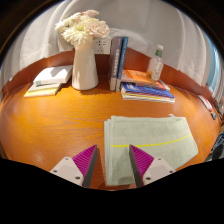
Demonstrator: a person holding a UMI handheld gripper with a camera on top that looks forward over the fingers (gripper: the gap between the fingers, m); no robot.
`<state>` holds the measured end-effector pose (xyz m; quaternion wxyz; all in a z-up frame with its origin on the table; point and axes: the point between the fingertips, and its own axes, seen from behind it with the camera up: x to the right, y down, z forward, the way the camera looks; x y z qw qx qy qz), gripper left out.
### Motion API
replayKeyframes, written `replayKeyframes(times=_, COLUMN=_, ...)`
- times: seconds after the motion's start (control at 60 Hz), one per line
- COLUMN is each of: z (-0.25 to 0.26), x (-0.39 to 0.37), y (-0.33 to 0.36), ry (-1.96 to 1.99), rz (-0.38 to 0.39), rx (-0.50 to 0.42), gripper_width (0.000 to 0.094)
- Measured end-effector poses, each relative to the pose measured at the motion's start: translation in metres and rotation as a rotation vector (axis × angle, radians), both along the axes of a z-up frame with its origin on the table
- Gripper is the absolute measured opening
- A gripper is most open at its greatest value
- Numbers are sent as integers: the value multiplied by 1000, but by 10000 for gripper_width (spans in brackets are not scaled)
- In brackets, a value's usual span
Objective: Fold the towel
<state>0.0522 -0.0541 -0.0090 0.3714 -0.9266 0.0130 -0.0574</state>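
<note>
On the wooden bench (60,120), a pale green towel (148,138) lies folded flat just ahead of the gripper (113,165), whose jaws stand apart, holding nothing. Beyond it stands a vase (85,68) beside books (147,90).

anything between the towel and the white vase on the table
Nothing: in the gripper view only bare wooden table separates the towel from the white vase. The open tool hovers at the towel's near edge.
</note>
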Motion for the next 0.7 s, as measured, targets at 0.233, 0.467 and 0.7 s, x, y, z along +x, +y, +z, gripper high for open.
replayKeyframes(times=0.233, z=-6, x=17, y=9, ry=-75, rz=-19, rx=11, gripper_width=37)
replayKeyframes(times=0.467, z=17, x=24, y=16, ry=-102, rz=64, rx=-26, gripper_width=30)
replayKeyframes(times=0.7, z=114, x=141, y=24, ry=-169, rz=11, rx=104, gripper_width=30)
